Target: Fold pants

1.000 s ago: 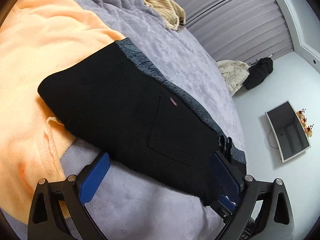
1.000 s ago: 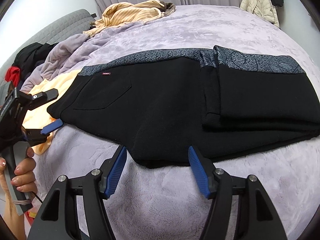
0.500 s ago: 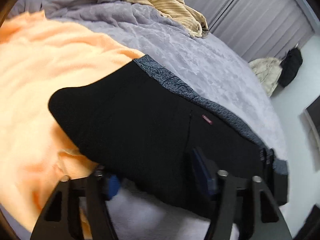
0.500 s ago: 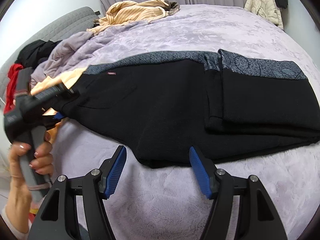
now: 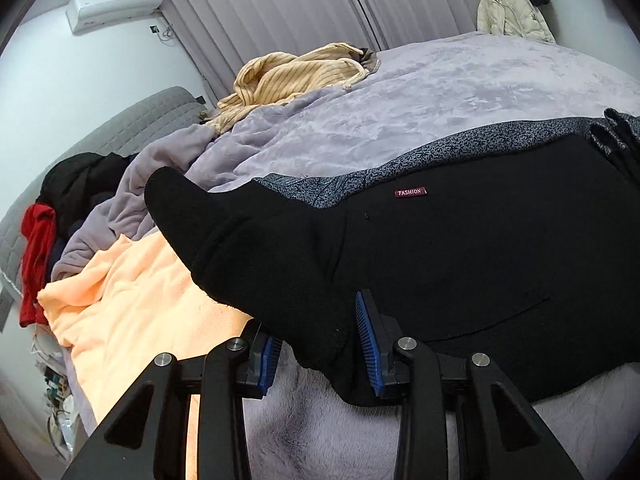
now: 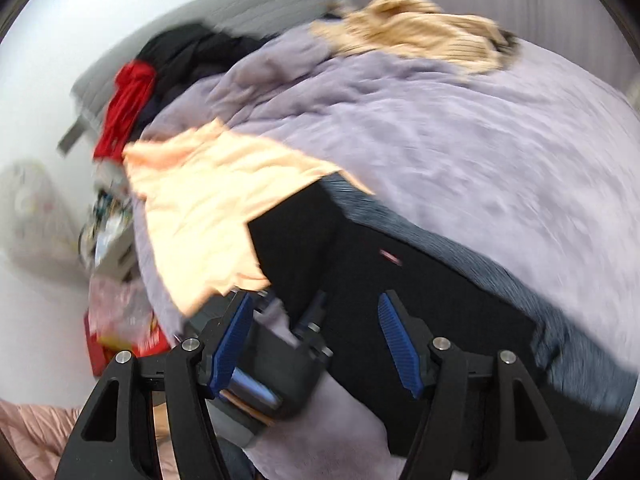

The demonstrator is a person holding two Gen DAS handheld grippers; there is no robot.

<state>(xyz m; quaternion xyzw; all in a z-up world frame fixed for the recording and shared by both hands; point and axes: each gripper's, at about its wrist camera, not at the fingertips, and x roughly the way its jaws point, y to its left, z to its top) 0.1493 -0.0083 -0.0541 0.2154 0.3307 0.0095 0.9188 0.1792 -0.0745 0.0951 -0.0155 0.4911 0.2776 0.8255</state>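
Your left gripper (image 5: 320, 348) has its blue pads closed on a raised fold at the near edge of the black pants (image 5: 460, 264), which lie across the lilac blanket (image 5: 440, 92) with one end over the peach towel (image 5: 132, 300). Your right gripper (image 6: 316, 340) hangs above that same end, jaws apart and holding nothing; this view is motion-blurred.
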